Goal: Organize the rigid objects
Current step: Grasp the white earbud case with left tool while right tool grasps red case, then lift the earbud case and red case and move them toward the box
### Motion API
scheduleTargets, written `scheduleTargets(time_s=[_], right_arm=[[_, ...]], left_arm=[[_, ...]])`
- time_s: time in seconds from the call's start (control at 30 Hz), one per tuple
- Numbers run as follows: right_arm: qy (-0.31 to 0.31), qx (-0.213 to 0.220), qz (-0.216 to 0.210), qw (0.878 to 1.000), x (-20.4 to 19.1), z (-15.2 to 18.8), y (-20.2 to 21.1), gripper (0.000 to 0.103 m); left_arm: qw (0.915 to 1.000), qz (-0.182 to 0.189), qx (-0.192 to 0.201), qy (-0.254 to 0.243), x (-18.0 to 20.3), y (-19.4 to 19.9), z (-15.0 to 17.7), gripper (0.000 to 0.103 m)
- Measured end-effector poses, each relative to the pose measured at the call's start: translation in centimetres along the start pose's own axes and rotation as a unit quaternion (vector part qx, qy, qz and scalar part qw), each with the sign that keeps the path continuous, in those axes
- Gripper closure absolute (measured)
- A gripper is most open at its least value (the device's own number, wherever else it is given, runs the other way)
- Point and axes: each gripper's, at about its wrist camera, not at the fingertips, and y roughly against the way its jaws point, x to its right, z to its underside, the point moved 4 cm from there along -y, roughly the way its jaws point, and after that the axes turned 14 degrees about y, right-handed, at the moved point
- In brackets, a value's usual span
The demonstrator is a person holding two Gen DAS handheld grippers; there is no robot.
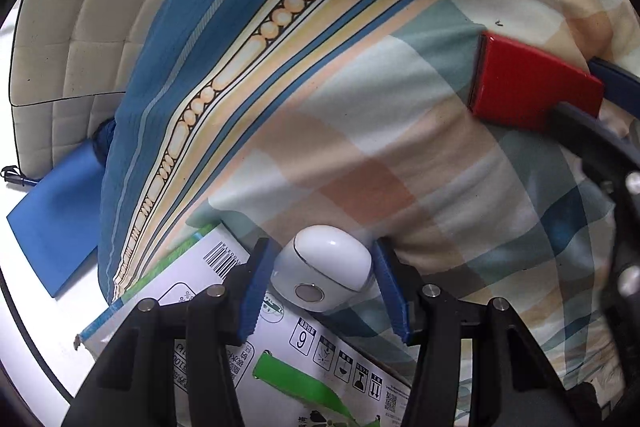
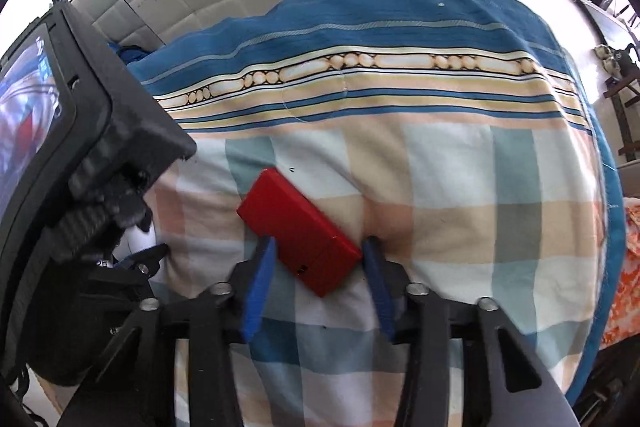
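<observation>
Lying on the checked bed cover [image 2: 460, 163], both rigid objects are clamped for lifting: the white case [image 1: 326, 267] between the left gripper [image 1: 322, 291] jaws beside the carton [image 1: 224, 291], the red box [image 2: 298, 231] between the right gripper [image 2: 318, 279] jaws.

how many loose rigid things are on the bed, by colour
red: 1, the flat red rectangular box
white: 1, the rounded white plastic case
white and green: 1, the printed cardboard carton
total: 3
</observation>
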Motion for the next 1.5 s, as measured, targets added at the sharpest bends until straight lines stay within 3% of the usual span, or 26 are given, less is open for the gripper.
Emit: scheduleTargets(time_s=[0.1,0.13,0.17,0.23,0.33,0.47,0.57,0.63,0.7,0.8,0.83,1.0,1.27,1.4,1.5], right_arm=[[-0.01,-0.018,0.0,1.0,0.8,1.0,0.5,0.08],[-0.009,-0.027,0.008,1.0,1.6,1.7,0.7,0.102],[-0.01,-0.04,0.011,0.999,2.0,2.2,0.6,0.102],[-0.03,-0.045,-0.034,0.998,2.7,2.9,0.7,0.102],[-0.015,-0.015,-0.036,0.999,3.0,2.1,2.1,0.1],[0.011,0.003,-0.038,0.999,2.8,0.3,2.6,0.087],[0.024,-0.007,-0.046,0.999,1.7,-1.2,1.3,0.056],[0.028,-0.018,-0.046,0.998,1.2,-1.6,0.2,0.046],[0.029,-0.036,-0.046,0.998,0.4,-2.1,-0.6,0.046],[0.049,-0.036,-0.009,0.998,-0.8,-2.2,-1.5,0.046],[0.054,-0.04,0.015,0.998,-1.1,-2.1,-1.6,0.054],[0.005,-0.073,0.043,0.996,0.1,-1.4,-1.4,0.062],[-0.051,-0.101,0.021,0.993,4.1,3.9,0.2,0.063],[-0.058,-0.108,0.015,0.992,5.2,5.9,0.8,0.063],[-0.06,-0.109,0.013,0.992,5.7,7.0,1.3,0.063]], left_arm=[[0.9999,0.004,0.007,0.013,-0.2,0.4,0.0,0.056],[0.9997,0.009,0.011,0.02,-0.1,0.5,0.0,0.058],[0.9993,0.018,0.016,0.03,-0.1,0.7,0.0,0.059],[0.9973,0.045,0.022,0.054,-0.3,1.1,0.1,0.06],[0.99,0.091,0.026,0.105,-1.4,1.6,0.4,0.063],[0.9766,0.127,0.04,0.168,-2.9,2.3,0.9,0.071],[0.9658,0.152,0.045,0.205,-4.2,2.4,1.5,0.077],[0.9637,0.156,0.047,0.211,-4.4,2.4,1.9,0.077],[0.9627,0.158,0.048,0.214,-4.3,2.1,2.2,0.077],[0.9626,0.157,0.05,0.215,-4.6,2.3,2.1,0.077],[0.9622,0.158,0.05,0.216,-4.6,2.3,2.1,0.077],[0.9615,0.161,0.048,0.217,-3.7,2.3,2.5,0.077],[0.9548,0.182,0.057,0.228,-2.9,2.5,2.9,0.077],[0.9496,0.215,0.054,0.221,-1.8,3.0,2.6,0.077],[0.9468,0.242,0.028,0.21,-0.3,2.5,2.9,0.077]])
